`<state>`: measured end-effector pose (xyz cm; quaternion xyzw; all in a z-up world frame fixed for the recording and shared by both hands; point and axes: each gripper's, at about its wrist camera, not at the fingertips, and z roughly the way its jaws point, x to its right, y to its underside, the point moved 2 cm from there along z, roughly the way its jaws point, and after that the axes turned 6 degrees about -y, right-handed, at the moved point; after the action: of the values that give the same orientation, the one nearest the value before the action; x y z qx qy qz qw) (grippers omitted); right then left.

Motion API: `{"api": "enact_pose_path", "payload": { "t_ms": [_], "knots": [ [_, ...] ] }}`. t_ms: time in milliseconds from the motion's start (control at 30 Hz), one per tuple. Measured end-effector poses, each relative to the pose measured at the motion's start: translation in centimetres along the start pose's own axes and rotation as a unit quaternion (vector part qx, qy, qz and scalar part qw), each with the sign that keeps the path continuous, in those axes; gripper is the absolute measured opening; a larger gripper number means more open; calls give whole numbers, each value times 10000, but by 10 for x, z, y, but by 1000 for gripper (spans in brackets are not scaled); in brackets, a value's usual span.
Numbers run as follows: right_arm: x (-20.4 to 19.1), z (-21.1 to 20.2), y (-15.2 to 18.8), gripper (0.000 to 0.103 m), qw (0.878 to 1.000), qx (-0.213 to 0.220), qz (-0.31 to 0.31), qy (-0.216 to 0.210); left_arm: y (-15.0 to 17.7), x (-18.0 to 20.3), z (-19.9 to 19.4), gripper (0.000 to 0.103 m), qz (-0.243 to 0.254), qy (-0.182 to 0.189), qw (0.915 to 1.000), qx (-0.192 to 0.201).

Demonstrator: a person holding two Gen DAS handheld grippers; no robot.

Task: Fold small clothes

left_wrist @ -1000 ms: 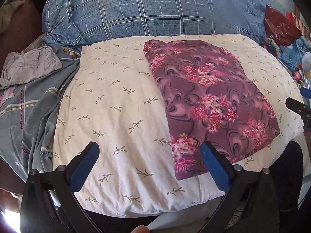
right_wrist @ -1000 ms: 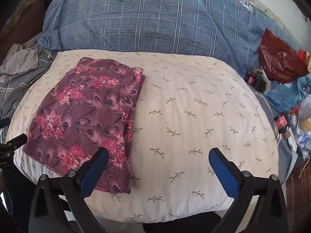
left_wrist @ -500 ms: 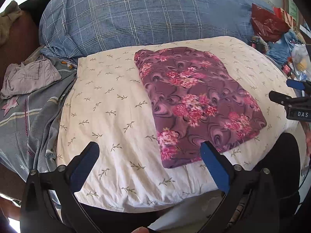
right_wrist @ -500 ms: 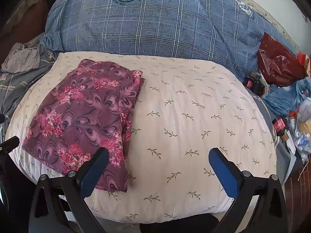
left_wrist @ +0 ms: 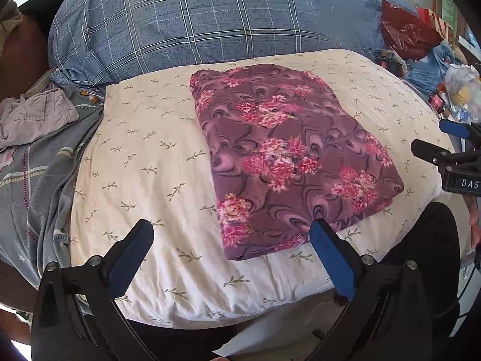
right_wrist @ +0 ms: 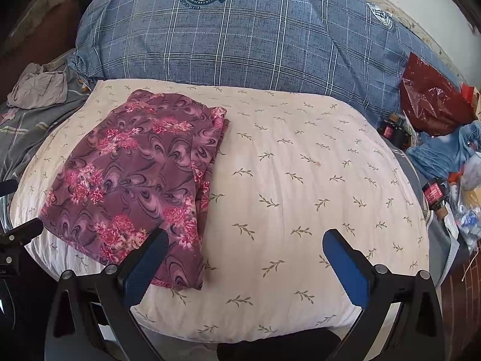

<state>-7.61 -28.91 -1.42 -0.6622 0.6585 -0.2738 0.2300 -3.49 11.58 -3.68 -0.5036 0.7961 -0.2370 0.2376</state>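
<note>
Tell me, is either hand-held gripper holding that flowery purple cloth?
Neither. Left hand-held gripper and right hand-held gripper are open and empty; the folded cloth lies free on the cream pillow.

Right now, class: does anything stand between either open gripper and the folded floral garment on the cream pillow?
Nothing visible does. The floral garment lies flat on the cream pillow; only bare pillow lies between it and the left gripper, and the right gripper is just as unobstructed.
</note>
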Motion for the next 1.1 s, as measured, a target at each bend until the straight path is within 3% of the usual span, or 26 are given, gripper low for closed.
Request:
{"api": "enact_pose_path", "payload": {
  "t_ms": [500,667,1100],
  "knots": [
    [6,-4,5,103,9999,-14,128,-36,3,35,-9,103,177,272,9995,56],
    [7,-4,7,103,9998,-47,205,-51,3,46,-20,103,401,117,9984,393],
    [16,-4,11,103,9990,-6,445,-7,3,55,-16,103,445,111,9986,276]
  ]
}}
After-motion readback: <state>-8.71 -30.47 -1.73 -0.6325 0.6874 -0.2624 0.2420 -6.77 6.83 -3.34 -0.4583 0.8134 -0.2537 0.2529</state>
